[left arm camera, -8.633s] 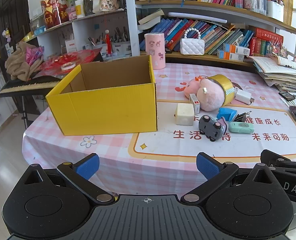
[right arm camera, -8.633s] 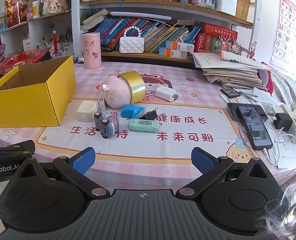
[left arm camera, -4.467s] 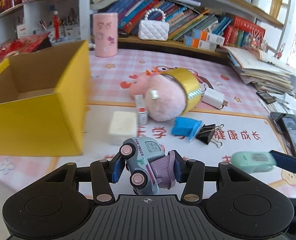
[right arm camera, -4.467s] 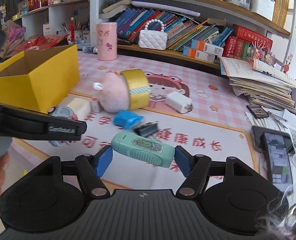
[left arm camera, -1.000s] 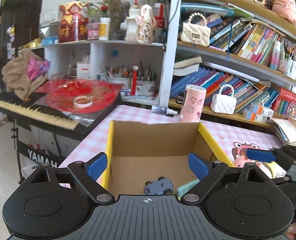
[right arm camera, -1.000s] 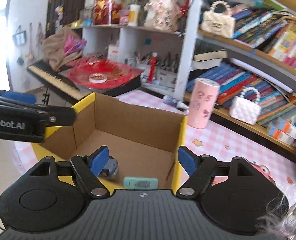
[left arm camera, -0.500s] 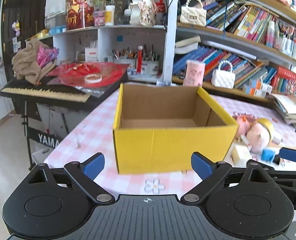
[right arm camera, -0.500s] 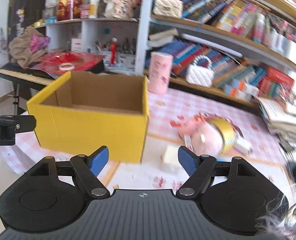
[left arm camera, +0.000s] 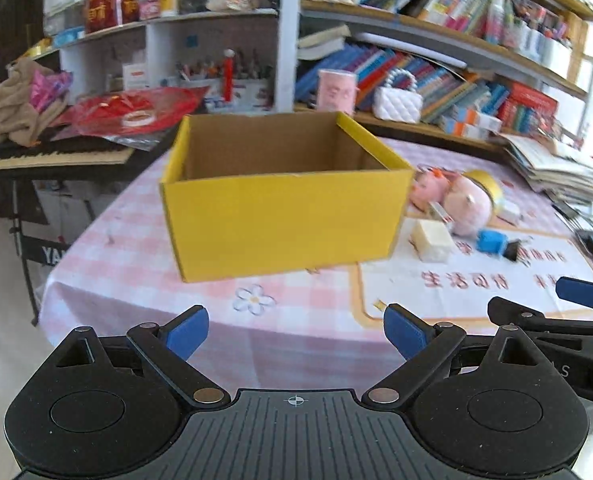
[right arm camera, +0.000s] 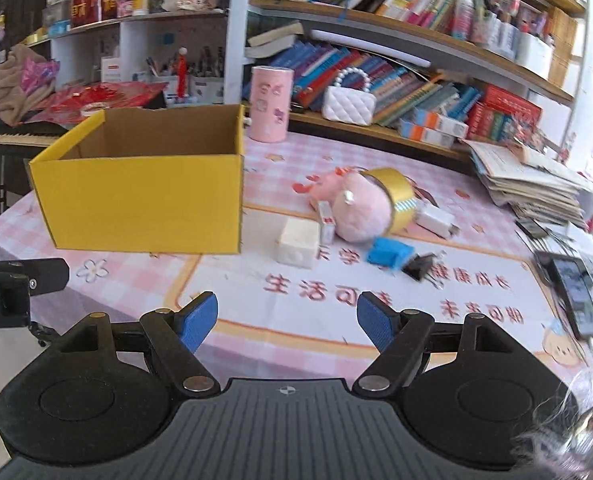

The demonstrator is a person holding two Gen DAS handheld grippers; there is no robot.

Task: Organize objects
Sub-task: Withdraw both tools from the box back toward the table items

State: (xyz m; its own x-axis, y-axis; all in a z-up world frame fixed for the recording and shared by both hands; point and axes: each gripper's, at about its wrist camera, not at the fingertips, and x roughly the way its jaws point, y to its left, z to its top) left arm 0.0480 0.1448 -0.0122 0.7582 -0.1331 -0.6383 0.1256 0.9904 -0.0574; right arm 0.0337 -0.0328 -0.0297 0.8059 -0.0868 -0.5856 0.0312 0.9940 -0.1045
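Observation:
An open yellow cardboard box (left arm camera: 284, 212) (right arm camera: 144, 200) stands on the pink checked tablecloth; its floor is hidden from both views. To its right lie a pink plush toy (right arm camera: 360, 208) with a gold tape roll (right arm camera: 398, 192), a white block (right arm camera: 299, 242), a small red-and-white box (right arm camera: 326, 222), a blue eraser (right arm camera: 388, 256), a black binder clip (right arm camera: 422, 268) and a white charger (right arm camera: 436, 220). My left gripper (left arm camera: 296, 330) is open and empty, near the table's front edge before the box. My right gripper (right arm camera: 286, 318) is open and empty, before the loose objects.
A pink cylinder (right arm camera: 270, 104) and a white quilted purse (right arm camera: 348, 106) stand behind, under bookshelves. A stack of papers (right arm camera: 536, 188) and a phone (right arm camera: 576, 296) lie at the right. A keyboard piano (left arm camera: 52, 156) stands left of the table.
Both grippers have pulled back and lower from above the box to the table's front edge. They stay open and empty.

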